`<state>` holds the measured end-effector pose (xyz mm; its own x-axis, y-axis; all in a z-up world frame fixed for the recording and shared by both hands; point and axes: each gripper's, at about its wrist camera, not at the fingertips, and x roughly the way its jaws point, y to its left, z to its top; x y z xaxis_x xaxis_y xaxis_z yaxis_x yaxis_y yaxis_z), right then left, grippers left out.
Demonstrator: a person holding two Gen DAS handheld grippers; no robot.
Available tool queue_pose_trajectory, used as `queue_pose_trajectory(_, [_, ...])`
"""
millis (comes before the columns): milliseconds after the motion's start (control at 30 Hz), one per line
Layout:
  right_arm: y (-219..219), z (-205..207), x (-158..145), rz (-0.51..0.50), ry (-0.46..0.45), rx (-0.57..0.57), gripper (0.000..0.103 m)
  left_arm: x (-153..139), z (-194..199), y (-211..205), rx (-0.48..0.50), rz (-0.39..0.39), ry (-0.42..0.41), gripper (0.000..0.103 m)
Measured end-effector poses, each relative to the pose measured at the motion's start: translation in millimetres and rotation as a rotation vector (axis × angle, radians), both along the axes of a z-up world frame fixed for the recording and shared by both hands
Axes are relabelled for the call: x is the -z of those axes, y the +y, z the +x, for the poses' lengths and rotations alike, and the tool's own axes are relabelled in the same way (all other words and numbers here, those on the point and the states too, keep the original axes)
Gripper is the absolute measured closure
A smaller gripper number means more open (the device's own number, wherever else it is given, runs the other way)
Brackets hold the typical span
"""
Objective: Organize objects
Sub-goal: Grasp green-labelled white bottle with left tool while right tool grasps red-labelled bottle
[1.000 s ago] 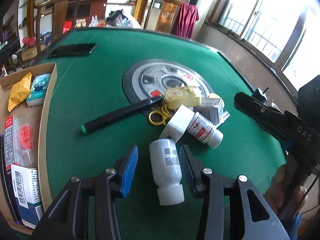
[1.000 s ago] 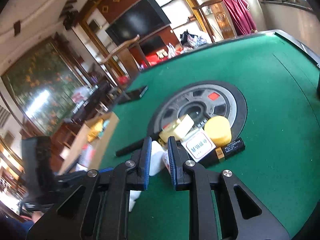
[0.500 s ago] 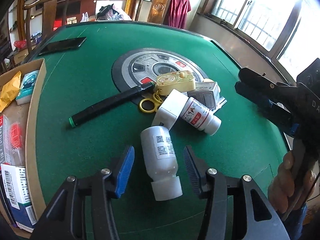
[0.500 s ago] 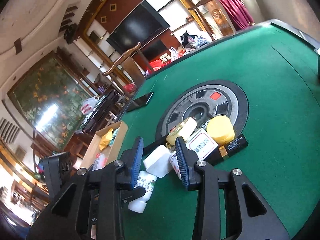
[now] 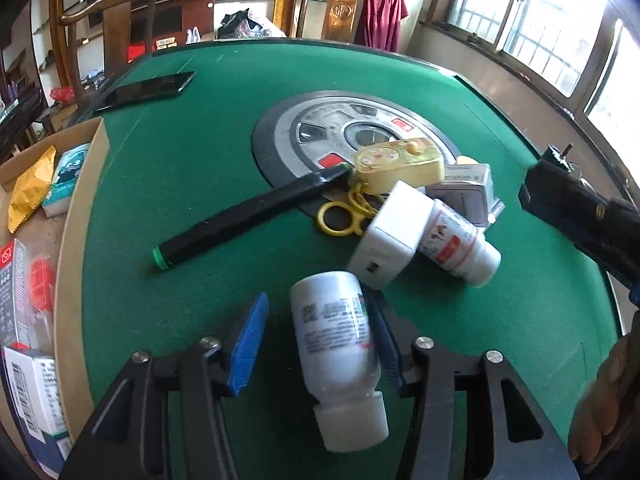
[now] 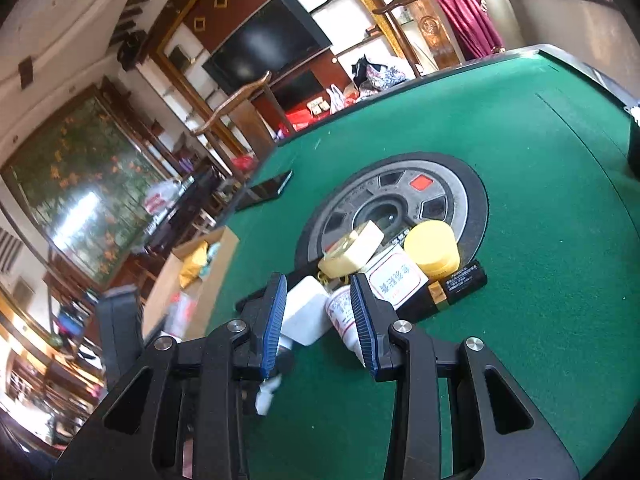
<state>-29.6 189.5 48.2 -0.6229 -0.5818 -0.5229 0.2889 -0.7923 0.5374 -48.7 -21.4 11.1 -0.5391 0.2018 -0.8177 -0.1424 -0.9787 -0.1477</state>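
A white pill bottle [image 5: 338, 356] lies on the green table between the open fingers of my left gripper [image 5: 316, 342], cap toward the camera; its right side touches the right pad, the left pad stands apart. Beyond it lie a white charger block [image 5: 394, 234], a red-labelled white bottle [image 5: 460, 240], a yellow case [image 5: 398, 164], yellow scissors [image 5: 340, 216] and a black tube [image 5: 248, 216]. My right gripper [image 6: 318, 318] is open above the table, the charger block [image 6: 306, 312] and the red-labelled bottle [image 6: 340, 312] showing between its fingers.
A cardboard box [image 5: 86, 184] with packets and cartons sits at the table's left edge. A black phone [image 5: 146, 90] lies far left. A round grey panel [image 5: 352, 132] marks the table centre. A yellow jar [image 6: 432, 248], a white box [image 6: 396, 278] and a black box [image 6: 460, 284] lie in the pile.
My left gripper has moved forward around the white bottle, its right pad now against it. My right gripper has opened wide and swung toward the pile.
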Motion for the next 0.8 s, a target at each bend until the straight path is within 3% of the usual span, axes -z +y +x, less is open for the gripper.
queue_pose_trajectory(100, [-11,0,3,0.077,0.004,-0.015,0.070,0,1,-5,-0.001,-0.013,0.003,0.067])
queue_pose_trajectory(533, [-61,-24,28,0.485,-0.011,-0.136,0.070,1,8,-3,0.020,-0.059,0.020,0.068])
queue_pose_trajectory(800, [-70,-20,35,0.541,0.000,-0.187,0.067,3,10,3,0.028,-0.111,0.046,0.067])
